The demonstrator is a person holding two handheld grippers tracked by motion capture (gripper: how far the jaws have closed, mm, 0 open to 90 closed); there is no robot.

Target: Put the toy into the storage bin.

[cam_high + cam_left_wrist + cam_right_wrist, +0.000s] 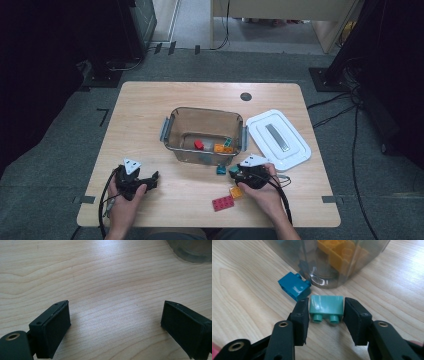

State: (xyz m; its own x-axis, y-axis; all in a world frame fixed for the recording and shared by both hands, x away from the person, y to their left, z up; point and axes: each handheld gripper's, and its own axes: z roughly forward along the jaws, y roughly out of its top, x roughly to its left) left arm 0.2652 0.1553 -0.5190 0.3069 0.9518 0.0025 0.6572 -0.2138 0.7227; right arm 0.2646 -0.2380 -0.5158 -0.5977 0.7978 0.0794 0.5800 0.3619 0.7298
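Closely, we clamped the right gripper (325,315) on a mint-green brick (326,305), glossy, with two studs facing us, lying on the tabletop (242,302) near its front edge, beside a blue brick (293,286) and the clear bin (329,262).

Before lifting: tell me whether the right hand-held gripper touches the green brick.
Touching: in the right gripper view, both pads of the right hand-held gripper sit flush against the green brick.

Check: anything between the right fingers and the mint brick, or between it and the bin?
Nothing between them: the right gripper brackets the mint brick, fingers at its sides. Toward the bin only its wall lies ahead; the blue brick sits aside.
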